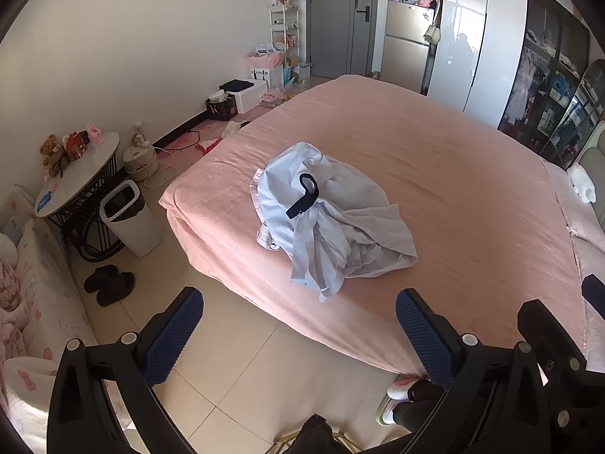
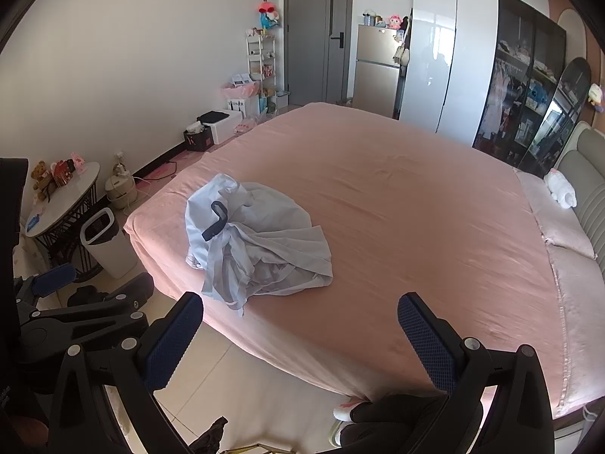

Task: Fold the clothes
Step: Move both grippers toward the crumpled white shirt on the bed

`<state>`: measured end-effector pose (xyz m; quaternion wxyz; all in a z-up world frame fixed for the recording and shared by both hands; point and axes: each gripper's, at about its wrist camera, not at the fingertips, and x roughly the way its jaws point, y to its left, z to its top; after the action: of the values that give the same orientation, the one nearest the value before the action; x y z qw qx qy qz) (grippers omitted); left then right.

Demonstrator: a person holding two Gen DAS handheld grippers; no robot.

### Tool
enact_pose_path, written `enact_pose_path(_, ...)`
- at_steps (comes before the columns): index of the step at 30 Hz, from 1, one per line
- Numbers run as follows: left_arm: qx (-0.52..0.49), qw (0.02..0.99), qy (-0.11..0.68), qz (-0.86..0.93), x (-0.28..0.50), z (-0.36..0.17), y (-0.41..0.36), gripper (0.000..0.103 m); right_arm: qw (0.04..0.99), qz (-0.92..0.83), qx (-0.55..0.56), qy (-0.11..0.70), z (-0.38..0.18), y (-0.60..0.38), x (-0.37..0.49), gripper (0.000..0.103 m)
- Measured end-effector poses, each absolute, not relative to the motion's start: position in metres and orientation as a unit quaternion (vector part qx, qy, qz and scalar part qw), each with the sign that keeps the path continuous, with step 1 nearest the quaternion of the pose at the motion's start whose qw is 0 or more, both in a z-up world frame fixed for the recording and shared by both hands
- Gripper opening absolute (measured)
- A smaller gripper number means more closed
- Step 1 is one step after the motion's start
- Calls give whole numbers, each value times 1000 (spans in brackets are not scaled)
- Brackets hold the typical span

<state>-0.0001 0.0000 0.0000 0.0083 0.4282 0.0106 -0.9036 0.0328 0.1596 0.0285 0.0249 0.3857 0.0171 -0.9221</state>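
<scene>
your left gripper (image 1: 298, 336) has its jaws spread wide with nothing between the blue pads (image 1: 172, 340), hanging over the tiled floor (image 1: 242, 370) at the near edge of the bed (image 1: 453, 196). your right gripper (image 2: 300, 336) is the same, jaws fully apart and empty, over the bed's near edge; the left gripper shows in its view at lower left (image 2: 53, 276). a shoe (image 1: 397, 393) sits on the floor just under the bed edge.

the light blue garment (image 1: 325, 212) lies crumpled in a heap on the pink sheet, near the bed's left corner, clear of both grippers. its long axis runs from far-left to near-right (roughly diagonal in both views), the bunched rounded end away from you and loose flaps trailing toward you. a dark strap (image 1: 304, 196) lies on top of it. further off, a white bin (image 1: 128, 219) and round side table (image 1: 75, 174) on the left, wardrobe (image 2: 446, 60) at the back.
</scene>
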Motion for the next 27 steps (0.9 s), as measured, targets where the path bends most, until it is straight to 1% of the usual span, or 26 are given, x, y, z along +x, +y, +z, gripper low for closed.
enact_pose_path(12, 435, 16, 11, -900, 0, -5, -4, 103, 28, -922, 386, 16, 29, 158, 32, 103)
enact_pose_path(20, 446, 20, 14, -895, -9, -12, -6, 103, 29, -918, 396, 17, 19, 157, 23, 103)
enact_pose_path(27, 466, 34, 11, -884, -28, -29, -7, 103, 40, -906, 420, 13, 1, 154, 2, 103)
